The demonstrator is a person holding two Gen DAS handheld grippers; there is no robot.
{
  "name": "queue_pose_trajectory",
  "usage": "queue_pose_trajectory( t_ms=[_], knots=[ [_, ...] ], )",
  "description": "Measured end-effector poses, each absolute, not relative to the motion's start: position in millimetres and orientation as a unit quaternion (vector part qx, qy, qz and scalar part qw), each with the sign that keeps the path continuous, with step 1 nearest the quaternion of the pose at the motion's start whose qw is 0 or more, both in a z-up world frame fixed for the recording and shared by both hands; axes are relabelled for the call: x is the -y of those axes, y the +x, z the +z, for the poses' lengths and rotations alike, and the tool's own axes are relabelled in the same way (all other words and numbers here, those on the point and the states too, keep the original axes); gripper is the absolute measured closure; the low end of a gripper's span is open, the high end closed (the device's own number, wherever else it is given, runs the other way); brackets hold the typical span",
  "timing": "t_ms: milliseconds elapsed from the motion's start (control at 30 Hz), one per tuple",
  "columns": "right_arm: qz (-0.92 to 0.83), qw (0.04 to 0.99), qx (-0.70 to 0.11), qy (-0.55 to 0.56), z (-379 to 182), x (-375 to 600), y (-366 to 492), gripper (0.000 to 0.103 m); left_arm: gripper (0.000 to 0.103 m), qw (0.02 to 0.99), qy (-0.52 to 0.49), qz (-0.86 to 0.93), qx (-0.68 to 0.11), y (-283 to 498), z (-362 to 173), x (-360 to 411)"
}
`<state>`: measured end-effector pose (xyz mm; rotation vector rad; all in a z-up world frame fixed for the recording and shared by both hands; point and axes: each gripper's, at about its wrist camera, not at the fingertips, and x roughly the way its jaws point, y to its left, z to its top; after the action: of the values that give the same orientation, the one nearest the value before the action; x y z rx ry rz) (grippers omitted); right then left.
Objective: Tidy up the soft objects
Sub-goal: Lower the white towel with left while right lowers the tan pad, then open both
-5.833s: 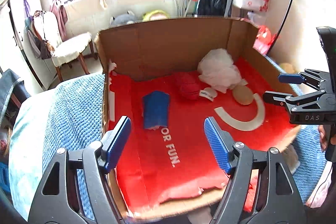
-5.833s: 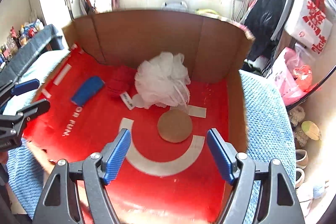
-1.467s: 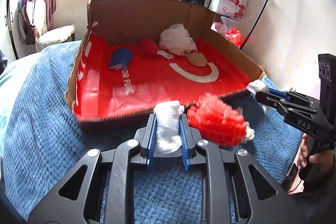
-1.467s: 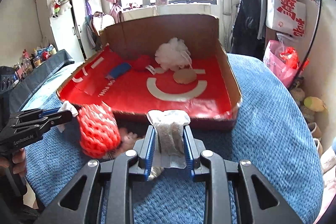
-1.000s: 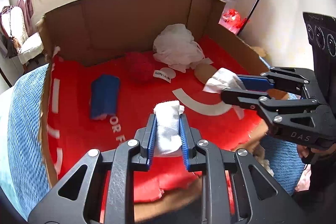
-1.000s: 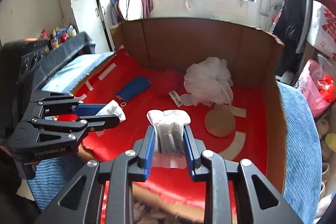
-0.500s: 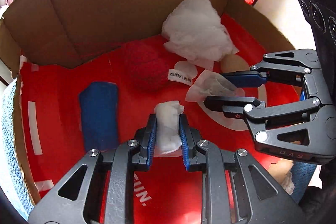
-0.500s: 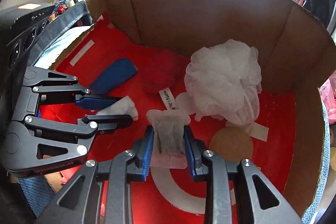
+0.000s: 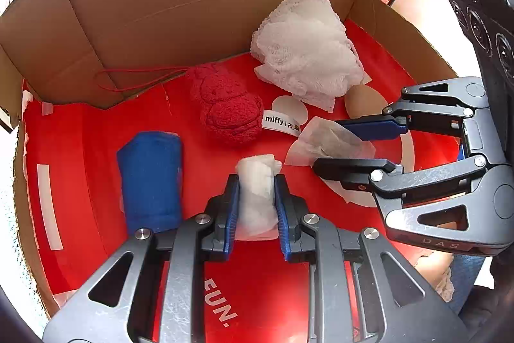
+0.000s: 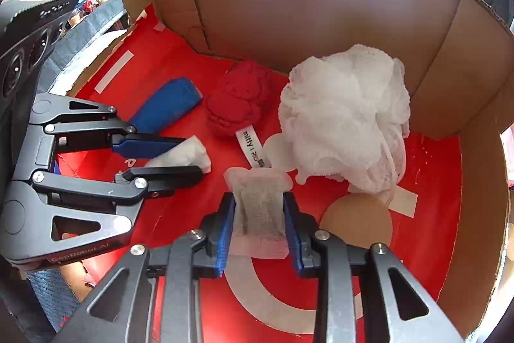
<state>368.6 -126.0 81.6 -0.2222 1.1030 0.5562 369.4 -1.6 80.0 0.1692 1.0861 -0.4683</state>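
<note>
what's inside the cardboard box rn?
Cardboard box holds a blue roll, red plush, white mesh pouf and tan round pad, half under the pouf. Anything behind the pouf is hidden.

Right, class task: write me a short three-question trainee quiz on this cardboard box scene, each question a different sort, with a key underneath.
1. True or false: the left gripper is shut on a rolled white cloth.
2. Multiple choice: what lies directly beside the red knitted plush toy, on the side away from the white mesh bath sponge? A) round tan disc B) blue rolled towel C) green ball
3. Fill in: the right gripper has a thin ____ sachet between its pads.

Key: 1 true. 2 B, the blue rolled towel. 3 grey-white; the right gripper's jaws are opening.
</note>
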Motion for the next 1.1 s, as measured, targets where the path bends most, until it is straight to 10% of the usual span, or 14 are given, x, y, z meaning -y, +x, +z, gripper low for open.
queue_pose_trajectory(
  t_ms=[1100],
  knots=[
    [0.263, 0.808, -0.518, -0.098, 78, 127, 371, 0.055, 0.078, 0.828, 0.097, -0.215, -0.509, 368, 76, 13]
  ],
)
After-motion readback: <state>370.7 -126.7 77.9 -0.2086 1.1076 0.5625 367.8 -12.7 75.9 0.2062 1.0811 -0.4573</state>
